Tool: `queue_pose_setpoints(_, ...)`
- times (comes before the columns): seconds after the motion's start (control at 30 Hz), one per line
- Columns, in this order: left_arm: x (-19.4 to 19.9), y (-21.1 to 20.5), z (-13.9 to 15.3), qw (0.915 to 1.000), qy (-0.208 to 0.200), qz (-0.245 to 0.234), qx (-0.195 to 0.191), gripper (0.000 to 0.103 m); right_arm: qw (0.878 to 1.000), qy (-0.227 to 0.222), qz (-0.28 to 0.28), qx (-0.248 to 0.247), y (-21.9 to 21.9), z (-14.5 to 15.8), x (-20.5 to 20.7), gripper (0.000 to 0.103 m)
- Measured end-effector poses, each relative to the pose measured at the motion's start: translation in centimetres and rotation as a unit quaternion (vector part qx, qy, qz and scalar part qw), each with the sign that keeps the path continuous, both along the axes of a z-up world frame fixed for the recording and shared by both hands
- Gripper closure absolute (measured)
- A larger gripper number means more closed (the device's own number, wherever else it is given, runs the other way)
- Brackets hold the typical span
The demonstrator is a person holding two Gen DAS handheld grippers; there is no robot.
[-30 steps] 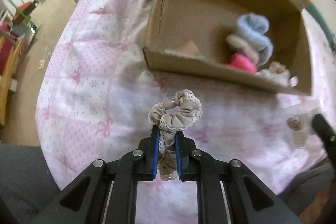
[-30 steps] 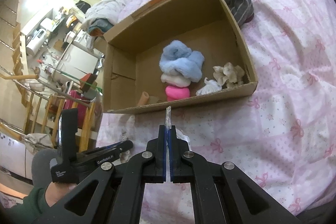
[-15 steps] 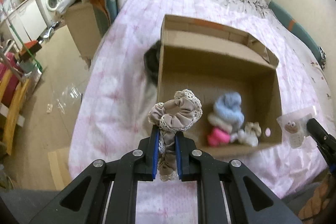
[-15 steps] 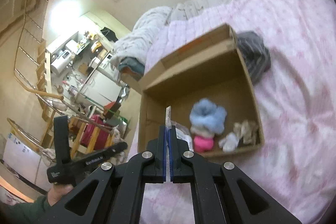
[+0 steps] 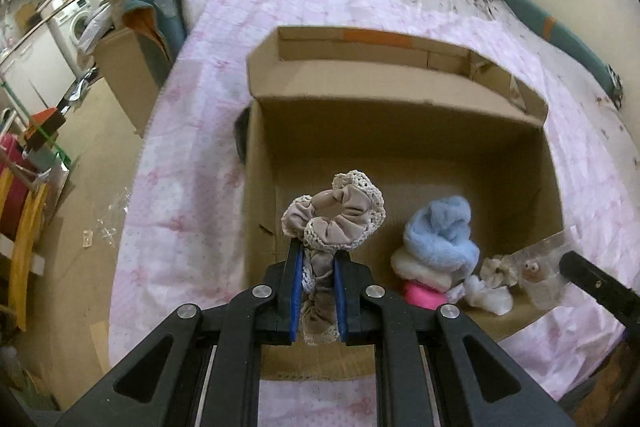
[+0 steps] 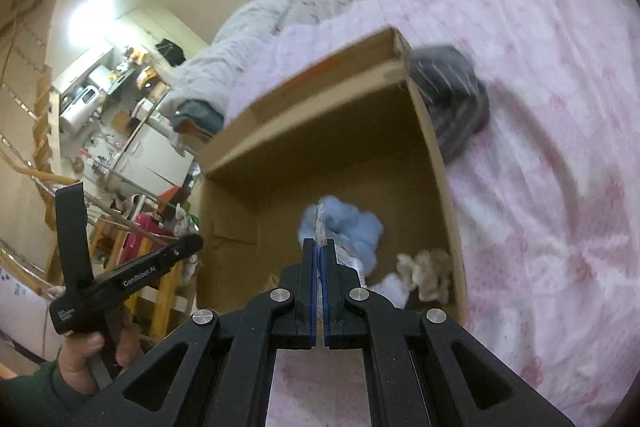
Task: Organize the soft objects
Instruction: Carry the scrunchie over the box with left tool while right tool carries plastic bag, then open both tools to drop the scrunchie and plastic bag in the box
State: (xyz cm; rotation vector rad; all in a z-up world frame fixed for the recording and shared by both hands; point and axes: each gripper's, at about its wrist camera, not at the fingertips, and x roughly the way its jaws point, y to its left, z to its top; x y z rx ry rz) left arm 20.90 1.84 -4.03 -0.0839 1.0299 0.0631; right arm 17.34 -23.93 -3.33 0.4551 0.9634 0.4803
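a beige scrunchie (image 5: pixel 334 215) is clamped in the left gripper (image 5: pixel 316 269) and a clear packet (image 5: pixel 546 269) pinched in the right gripper (image 6: pixel 319 253), both held over the box (image 5: pixel 400 115), probably so they can be dropped in with the other soft bits.

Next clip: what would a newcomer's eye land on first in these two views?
The beige lace-edged scrunchie clamped in the left gripper, poised above the open cardboard box on the pink bedspread. Next, the fluffy blue bundle at the box's near right corner, and the clear packet pinched by the right gripper.
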Motion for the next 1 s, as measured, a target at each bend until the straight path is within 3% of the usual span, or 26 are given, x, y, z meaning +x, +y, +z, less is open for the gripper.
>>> queue_pose_setpoints(0.33, 0.3, -0.4, -1.5, 0.9999, 0.007, -0.011, -0.008, 0.090, 0.999, 0.040, 0.012, -0.033, 1.0, -2.3, 0.7, 0.099)
queue_pose_setpoints(0.7, -0.1, -1.0, -1.1, 0.9997, -0.006, -0.023, 0.001, 0.090, 0.998, 0.042, 0.007, -0.038, 1.1, -2.5, 0.7, 0.099)
queue_pose_setpoints(0.9, -0.4, -1.2, -0.9, 0.9994, -0.013, -0.028, -0.016, 0.078, 0.998, 0.048, 0.005, -0.044, 1.2, -2.8, 0.8, 0.099)
queue_pose_setpoints(0.93, -0.5, -1.4, -0.9, 0.9994, -0.015, -0.029, -0.012, 0.074, 0.998, 0.048, 0.005, -0.045, 1.2, -2.8, 0.7, 0.099)
queue_pose_setpoints(1.0, -0.6, -1.8, -0.6, 0.9992, -0.017, -0.036, 0.000, 0.055, 0.998, 0.047, 0.005, -0.047, 1.2, -2.8, 0.7, 0.099)
